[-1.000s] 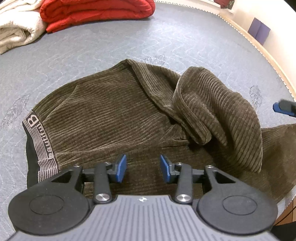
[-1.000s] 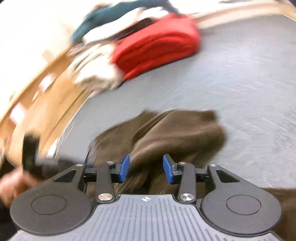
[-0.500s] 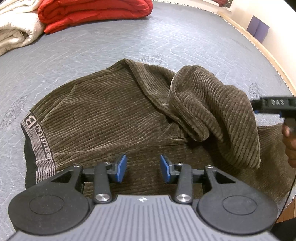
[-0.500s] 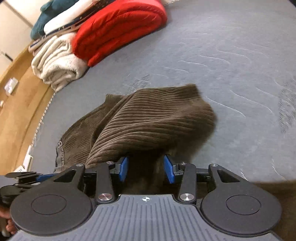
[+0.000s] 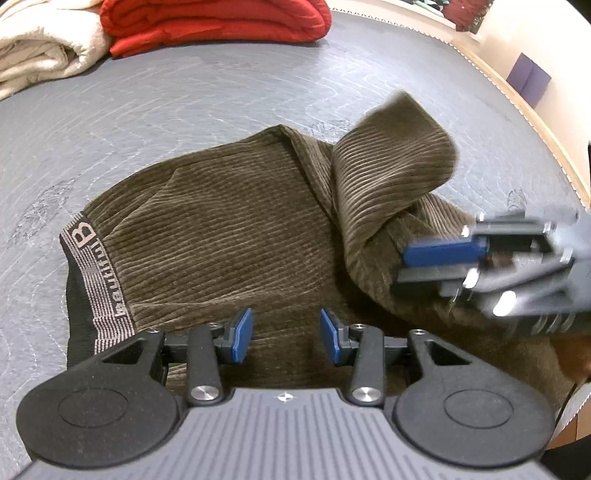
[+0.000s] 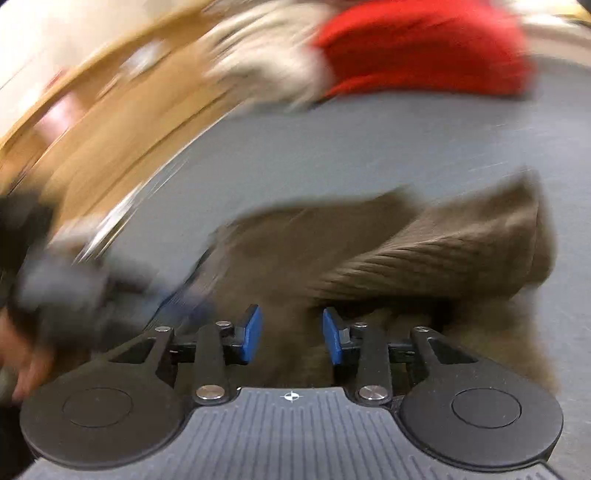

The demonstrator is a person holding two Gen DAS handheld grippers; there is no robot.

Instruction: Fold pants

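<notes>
The brown corduroy pants (image 5: 229, 236) are lying spread on a grey quilted surface (image 5: 184, 96), with the striped waistband (image 5: 98, 280) at the left of my left wrist view. My left gripper (image 5: 284, 341) is hovering just above the near edge of the cloth; its jaws are standing partly apart and nothing is sitting between the blue pads (image 5: 240, 336).

One pant leg (image 5: 391, 166) is rising off the surface in a raised fold to the right of centre, its cuff end standing up and curling over. My right gripper (image 5: 436, 264) is reaching in from the right, blurred, at the lower part of that fold. One blue pad is lying against the cloth there, but I cannot tell whether the pads are pressing on it.

In my right wrist view, which is heavily blurred, the right gripper (image 6: 291, 338) is showing a gap between its pads, and its jaws have just been closing. Brown cloth (image 6: 424, 258) is lying directly ahead and beneath the gap; whether any is caught between the pads I cannot tell. The left gripper (image 6: 74, 288) is appearing as a dark smear at the left edge.

The quilted surface is bordered by a light stitched trim (image 5: 517, 99). At its far side a folded red blanket (image 5: 214, 22) is lying beside a cream one (image 5: 44, 48), the two touching. A pale wall with a purple patch (image 5: 528, 79) is standing beyond the right edge, and a wooden floor (image 6: 122, 122) is showing past the surface in the right wrist view.
</notes>
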